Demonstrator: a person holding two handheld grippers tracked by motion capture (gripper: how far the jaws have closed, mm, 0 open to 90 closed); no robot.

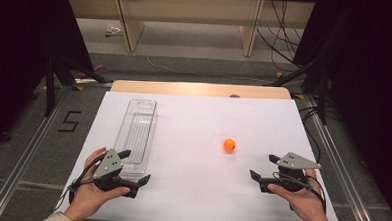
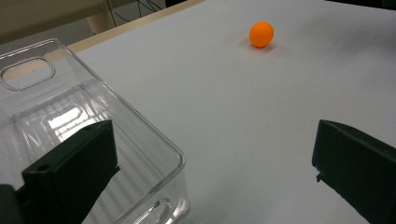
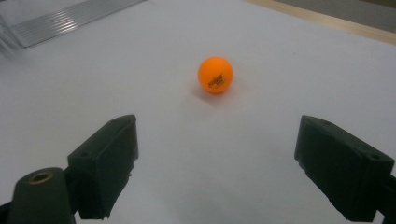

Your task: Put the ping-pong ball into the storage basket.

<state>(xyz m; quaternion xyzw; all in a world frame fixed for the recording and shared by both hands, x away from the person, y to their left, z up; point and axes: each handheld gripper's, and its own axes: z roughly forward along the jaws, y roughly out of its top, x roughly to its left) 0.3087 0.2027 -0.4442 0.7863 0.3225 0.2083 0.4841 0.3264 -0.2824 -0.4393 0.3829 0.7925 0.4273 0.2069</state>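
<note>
A small orange ball [image 1: 229, 145] rests on the white table sheet [image 1: 199, 115], right of centre. A long clear plastic tray [image 1: 137, 135] lies on the left side, running front to back. My left gripper [image 1: 136, 165] is held at the tray's near end, open, one jaw over the tray's near corner [image 2: 140, 126] and the other over bare sheet. In the left gripper view the ball [image 2: 261, 34] is far ahead and my left gripper [image 2: 215, 140] has nothing between its jaws. My right gripper [image 1: 262, 166] is open and empty a short way in front of the ball [image 3: 215, 74], pointing at it, as my right gripper [image 3: 215, 135] view shows.
The wooden table edge [image 1: 200, 88] runs along the back of the sheet. Metal rails [image 1: 32, 143] flank the table on both sides. Part of the tray [image 3: 56, 18] shows at the upper left of the right gripper view. Cables hang behind the table at the right.
</note>
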